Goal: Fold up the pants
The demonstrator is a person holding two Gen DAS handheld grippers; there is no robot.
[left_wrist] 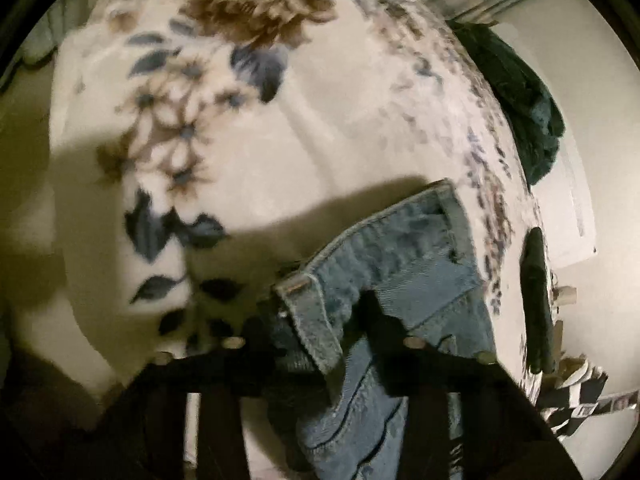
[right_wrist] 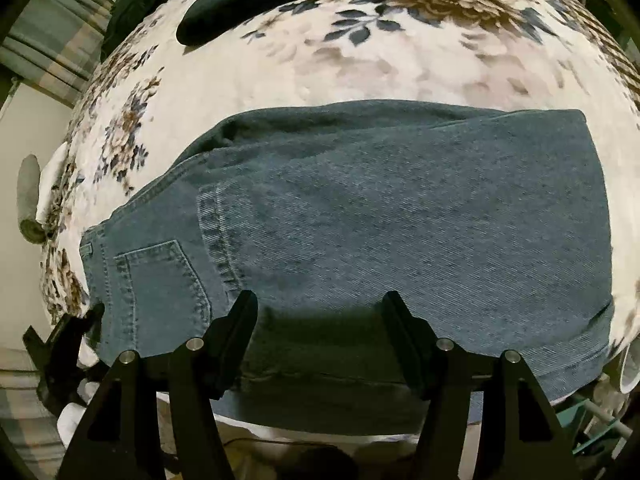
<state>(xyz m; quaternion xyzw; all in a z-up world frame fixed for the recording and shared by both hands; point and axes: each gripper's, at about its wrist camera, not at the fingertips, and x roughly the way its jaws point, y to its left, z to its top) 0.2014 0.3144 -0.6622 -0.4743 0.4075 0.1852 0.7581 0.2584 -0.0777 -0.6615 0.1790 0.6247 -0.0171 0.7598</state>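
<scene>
Left wrist view: the left tool (left_wrist: 320, 320) points steeply down at the bed, its fingers (left_wrist: 384, 320) drawn close and pinching the waistband corner of the jeans (left_wrist: 384, 248). The denim bunches between the jaws and hangs toward 6 o'clock. The floral blanket (left_wrist: 328, 120) fills the field from 9 to 1 o'clock. A dark green cloth (left_wrist: 520, 100) lies at 2 o'clock, off the blanket's edge. The picture is somewhat blurred.

Right wrist view: the right tool (right_wrist: 320, 308) hangs over the near edge of the jeans (right_wrist: 400, 220), its fingers (right_wrist: 240, 320) spread, with only flat denim below them; no pad presses the cloth. The jeans lie flat on the floral blanket (right_wrist: 280, 80), doubled lengthwise, the back pocket (right_wrist: 160, 280) at 8 o'clock and the folded legs running toward 3 o'clock. A black garment (right_wrist: 248, 0) lies on the blanket at 11 o'clock.
</scene>
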